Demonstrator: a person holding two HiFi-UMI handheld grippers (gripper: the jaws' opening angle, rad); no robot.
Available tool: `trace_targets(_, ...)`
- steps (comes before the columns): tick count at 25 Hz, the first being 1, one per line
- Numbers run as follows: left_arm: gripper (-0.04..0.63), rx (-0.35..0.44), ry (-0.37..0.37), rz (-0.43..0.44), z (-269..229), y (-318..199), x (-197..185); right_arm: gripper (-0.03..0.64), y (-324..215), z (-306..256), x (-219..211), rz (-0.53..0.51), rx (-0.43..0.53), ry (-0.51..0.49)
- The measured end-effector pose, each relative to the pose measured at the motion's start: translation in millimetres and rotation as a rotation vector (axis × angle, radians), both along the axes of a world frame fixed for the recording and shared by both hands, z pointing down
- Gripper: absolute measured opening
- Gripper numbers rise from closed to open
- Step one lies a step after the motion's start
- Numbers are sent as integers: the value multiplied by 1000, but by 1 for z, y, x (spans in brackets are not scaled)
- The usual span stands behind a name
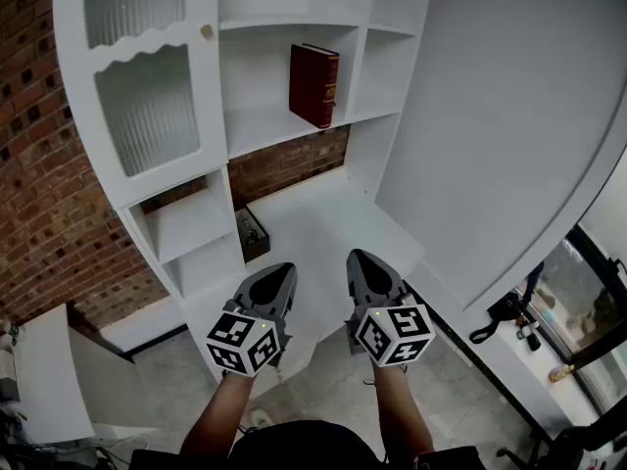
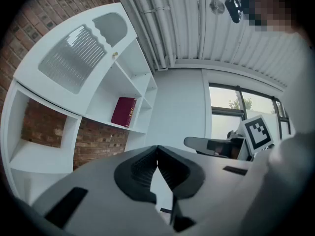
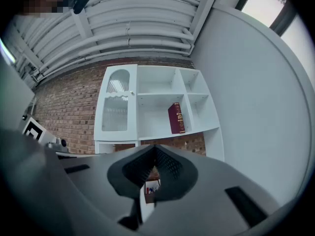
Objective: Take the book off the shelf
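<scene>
Though left claw (image 1: 285, 268) and right claw (image 1: 357, 255) clench empty, only the head view shows the floor (image 1: 323, 398).

Book (image 1: 314, 85) stands upright in shelf (image 1: 279, 130) compartment.

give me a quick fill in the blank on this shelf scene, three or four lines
The book standing on the white shelf has a dark ___ cover.
The left gripper and the right gripper both have their jaws ___.
The wall behind the shelf is bare ___.
In the head view the glass door sits to the ___ of the book.
Missing words: red; shut; brick; left
</scene>
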State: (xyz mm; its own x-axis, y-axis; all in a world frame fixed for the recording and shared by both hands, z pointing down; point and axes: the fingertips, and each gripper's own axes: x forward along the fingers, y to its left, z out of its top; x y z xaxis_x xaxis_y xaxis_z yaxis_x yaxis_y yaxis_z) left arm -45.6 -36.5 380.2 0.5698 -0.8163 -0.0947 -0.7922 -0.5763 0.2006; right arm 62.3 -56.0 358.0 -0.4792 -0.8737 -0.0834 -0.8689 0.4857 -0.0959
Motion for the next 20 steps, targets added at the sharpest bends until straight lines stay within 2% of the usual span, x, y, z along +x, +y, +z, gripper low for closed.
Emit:
trace_targets(7,17,0,-4,1,0,2,19,20,3,1,22,13,3,-16)
trace_targets(20,16,-31,-29,-45,16,22,46,20,18,14,48,-45,-19,-36)
